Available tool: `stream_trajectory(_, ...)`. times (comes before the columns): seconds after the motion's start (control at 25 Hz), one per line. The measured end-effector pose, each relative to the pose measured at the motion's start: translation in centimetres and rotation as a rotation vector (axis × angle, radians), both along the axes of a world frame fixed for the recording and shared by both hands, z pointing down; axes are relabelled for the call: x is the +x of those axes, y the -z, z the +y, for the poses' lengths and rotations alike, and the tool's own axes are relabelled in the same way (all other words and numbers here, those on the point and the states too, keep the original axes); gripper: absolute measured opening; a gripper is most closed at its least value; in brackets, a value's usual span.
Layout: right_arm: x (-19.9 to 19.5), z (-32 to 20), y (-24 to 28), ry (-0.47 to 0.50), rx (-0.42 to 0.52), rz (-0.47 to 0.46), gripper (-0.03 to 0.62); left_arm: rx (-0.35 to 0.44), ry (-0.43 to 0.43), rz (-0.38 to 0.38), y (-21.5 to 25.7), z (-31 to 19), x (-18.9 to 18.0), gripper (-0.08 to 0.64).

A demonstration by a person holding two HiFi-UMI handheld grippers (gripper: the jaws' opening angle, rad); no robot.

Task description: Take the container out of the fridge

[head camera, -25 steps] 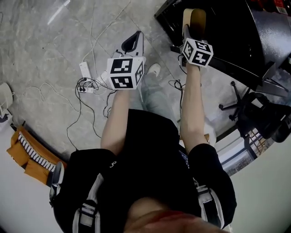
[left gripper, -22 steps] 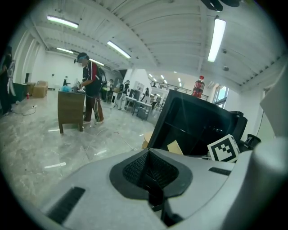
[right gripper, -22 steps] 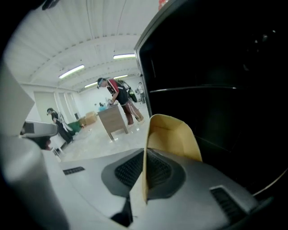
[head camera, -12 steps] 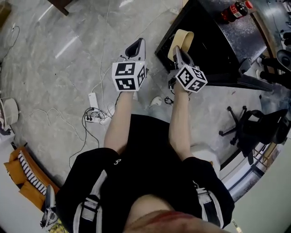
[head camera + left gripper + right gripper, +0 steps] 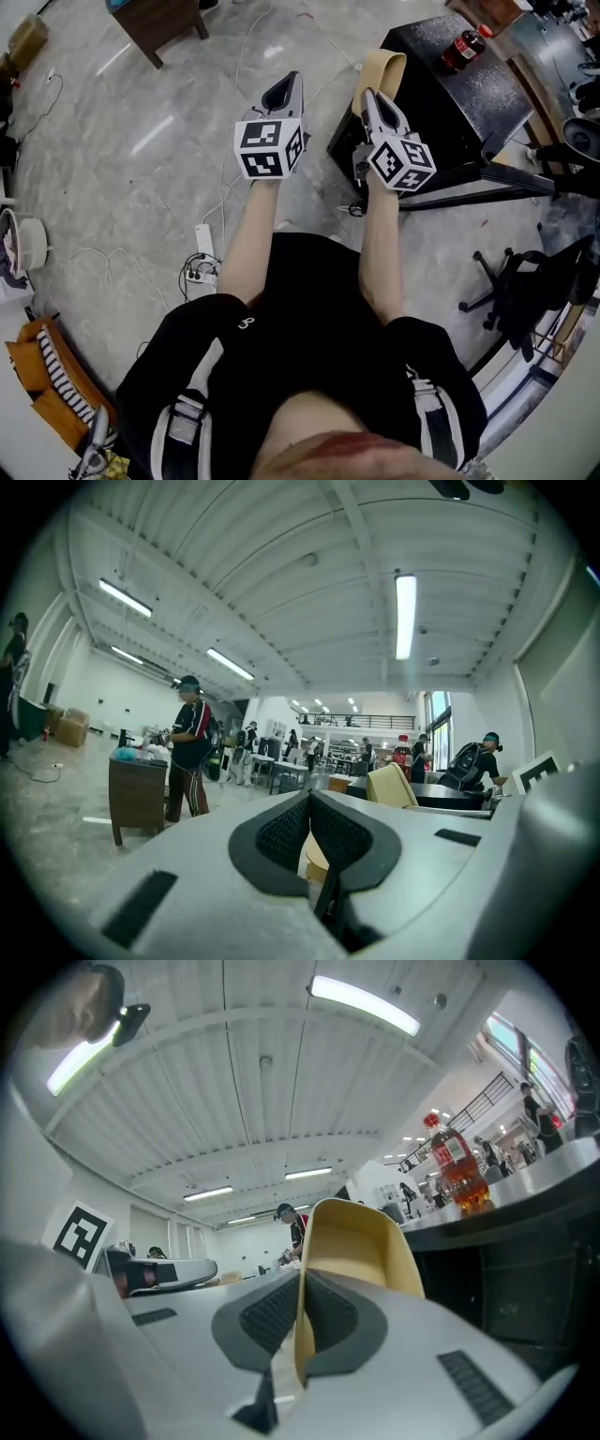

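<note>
Reaching both forearms straight out in front of your chest, nearly parallel, you hold a tool in each hand with its marker cube turned up toward your head. Your right gripper points at the near left corner of the black counter. Its jaws are clamped on one thin wall of the tan container, which stands up past the jaw tips and overlaps that corner's edge. In the right gripper view, the container rises between the pads of the right gripper, with the cola bottle standing on the counter top beyond it. Your left gripper hangs over bare floor to the left of the counter, level with the right one; its jaws are pressed together with nothing between them.
</note>
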State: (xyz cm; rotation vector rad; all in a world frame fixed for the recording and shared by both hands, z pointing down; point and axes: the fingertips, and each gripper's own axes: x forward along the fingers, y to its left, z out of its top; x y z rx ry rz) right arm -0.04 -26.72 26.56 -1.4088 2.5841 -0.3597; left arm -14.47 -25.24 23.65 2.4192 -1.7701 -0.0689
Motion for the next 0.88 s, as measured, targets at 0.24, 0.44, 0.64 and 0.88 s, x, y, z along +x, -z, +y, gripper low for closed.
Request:
stream_trajectory(0.24, -0.8, 0.4, 2.9, 0.006, 0.059, 0.005, 0.018, 0.03, -0.003, 0.006, 1.5, 0.6, -0.7, 0.008)
stream_trajectory(0.44, -0.7, -0.6, 3.4, 0.007, 0.075, 0.005, 0.018, 0.038, -0.002, 0.003, 1.6, -0.4, -0.7, 0.008)
stream_trajectory(0.64, -0.6, -0.4, 3.8, 0.011, 0.093, 0.003, 0.018, 0.035, 0.001, 0.002, 1.3, -0.1, -0.7, 0.008)
stream_trajectory(0.88, -1.7, -1.1, 4.1, 0.016, 0.102, 0.014, 0.018, 0.047, -0.008, 0.008, 1.9, -0.8, -1.4, 0.008)
